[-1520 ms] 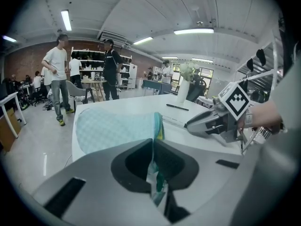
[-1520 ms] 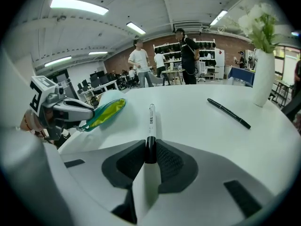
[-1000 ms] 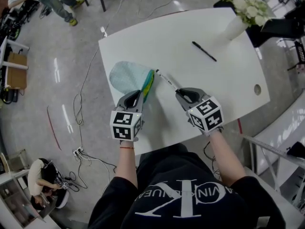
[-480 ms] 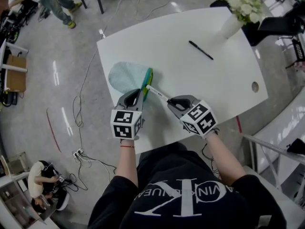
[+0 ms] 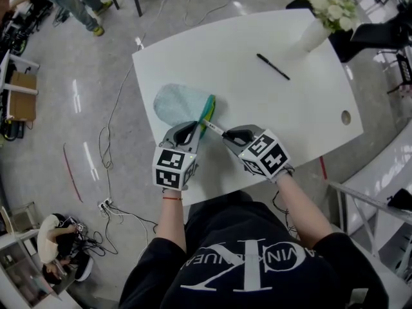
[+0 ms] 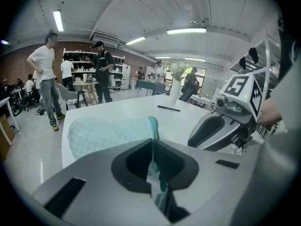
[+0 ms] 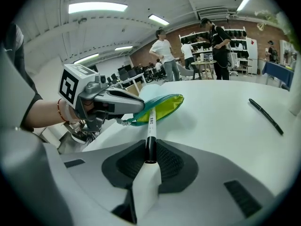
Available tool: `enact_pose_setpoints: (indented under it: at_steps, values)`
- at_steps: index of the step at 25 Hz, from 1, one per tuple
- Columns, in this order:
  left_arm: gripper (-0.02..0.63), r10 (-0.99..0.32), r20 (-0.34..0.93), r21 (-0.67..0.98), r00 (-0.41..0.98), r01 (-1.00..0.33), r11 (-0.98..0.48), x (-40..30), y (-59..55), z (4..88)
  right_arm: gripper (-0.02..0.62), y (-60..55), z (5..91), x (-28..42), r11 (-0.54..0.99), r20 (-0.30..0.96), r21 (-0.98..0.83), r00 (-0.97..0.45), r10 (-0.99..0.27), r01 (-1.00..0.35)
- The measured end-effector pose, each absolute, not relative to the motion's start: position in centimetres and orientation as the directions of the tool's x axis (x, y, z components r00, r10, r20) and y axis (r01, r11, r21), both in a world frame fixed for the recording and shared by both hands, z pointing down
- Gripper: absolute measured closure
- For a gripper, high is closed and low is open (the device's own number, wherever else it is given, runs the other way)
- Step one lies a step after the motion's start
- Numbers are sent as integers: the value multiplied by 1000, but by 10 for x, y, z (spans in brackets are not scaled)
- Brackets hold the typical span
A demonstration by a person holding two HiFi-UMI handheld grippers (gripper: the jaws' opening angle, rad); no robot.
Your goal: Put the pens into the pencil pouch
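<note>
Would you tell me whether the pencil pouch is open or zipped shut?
Open: the pouch gapes, showing yellow lining, with the left gripper pinching its edge.

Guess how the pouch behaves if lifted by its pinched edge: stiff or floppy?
Likely floppy: the pouch looks like thin fabric lying flat, its mouth held open where the left tool pinches the edge. Probably light, so it may slide when the pen pushes in.

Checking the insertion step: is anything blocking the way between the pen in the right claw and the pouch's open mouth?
Nothing visible does. The pen, gripped in the right claw, points straight at the mouth of the pouch, which the left claw holds open by its edge.
</note>
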State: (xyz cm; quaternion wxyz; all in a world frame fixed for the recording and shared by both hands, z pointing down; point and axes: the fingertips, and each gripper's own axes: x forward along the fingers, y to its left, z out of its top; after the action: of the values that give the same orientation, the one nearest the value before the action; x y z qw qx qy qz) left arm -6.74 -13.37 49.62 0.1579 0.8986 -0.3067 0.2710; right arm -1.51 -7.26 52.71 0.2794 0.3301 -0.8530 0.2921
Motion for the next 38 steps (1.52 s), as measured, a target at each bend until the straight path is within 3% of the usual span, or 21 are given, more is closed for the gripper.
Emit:
enact_pose_setpoints:
  at_steps: [12, 38]
  values:
    - [591, -433, 574, 136, 695, -602, -787, -57, -122, 492, 511, -85, 523, -32, 675, 674, -299, -650, -351, -675]
    - [592, -445, 551, 172, 706, -617, -768, -59, -119, 486, 492, -94, 516, -35, 683, 635, -258, -652, -414, -684]
